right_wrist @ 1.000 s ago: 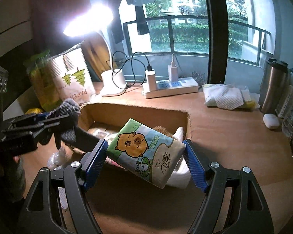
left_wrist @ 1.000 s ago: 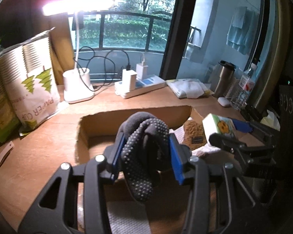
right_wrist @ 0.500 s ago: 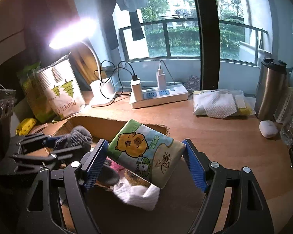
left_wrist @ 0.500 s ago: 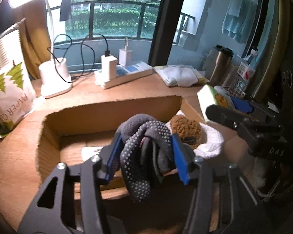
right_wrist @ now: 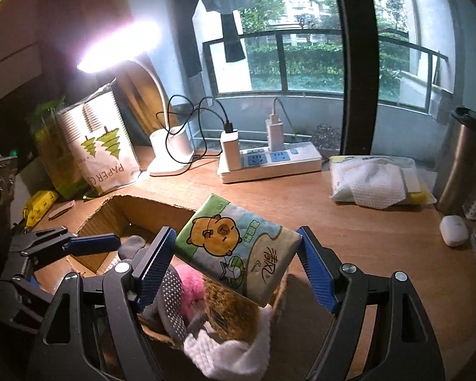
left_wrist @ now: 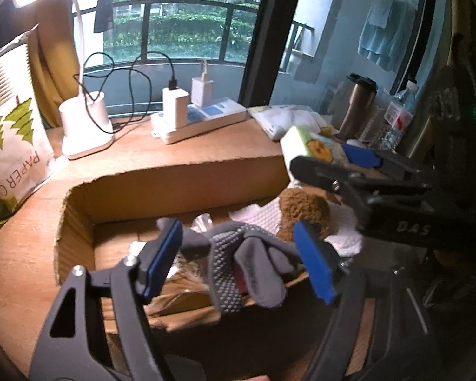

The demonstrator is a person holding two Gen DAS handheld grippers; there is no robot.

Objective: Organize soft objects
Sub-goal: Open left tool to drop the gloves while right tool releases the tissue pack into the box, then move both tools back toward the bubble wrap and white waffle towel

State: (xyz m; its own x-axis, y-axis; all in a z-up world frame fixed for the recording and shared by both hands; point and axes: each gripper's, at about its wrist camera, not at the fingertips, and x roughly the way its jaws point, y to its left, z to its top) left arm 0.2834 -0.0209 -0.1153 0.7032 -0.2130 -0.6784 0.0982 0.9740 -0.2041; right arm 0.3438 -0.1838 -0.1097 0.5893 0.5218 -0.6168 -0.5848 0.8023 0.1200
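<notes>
My left gripper (left_wrist: 238, 260) is open over the cardboard box (left_wrist: 181, 177). The grey dotted glove (left_wrist: 238, 263) lies loose between its blue pads, draped over the box's near edge. A brown plush (left_wrist: 301, 209) and a white cloth (left_wrist: 342, 222) lie in the box at the right. My right gripper (right_wrist: 234, 263) is shut on a tissue pack with a cartoon bear (right_wrist: 238, 247), held above the box's right end. The pack also shows in the left wrist view (left_wrist: 311, 146). A pink plush (right_wrist: 190, 289) shows under it.
A white lamp base (left_wrist: 85, 127) and a power strip (left_wrist: 203, 120) stand behind the box. A paper-cup bag (left_wrist: 9, 146) stands at the left. A steel flask (right_wrist: 466, 158), a packet of wipes (right_wrist: 374, 177) and a white earbud case (right_wrist: 453, 230) are at the right.
My left gripper moved over the box, opened and let the glove go; the glove dropped onto the box's near edge. My right gripper kept the tissue pack and shifted right along the box.
</notes>
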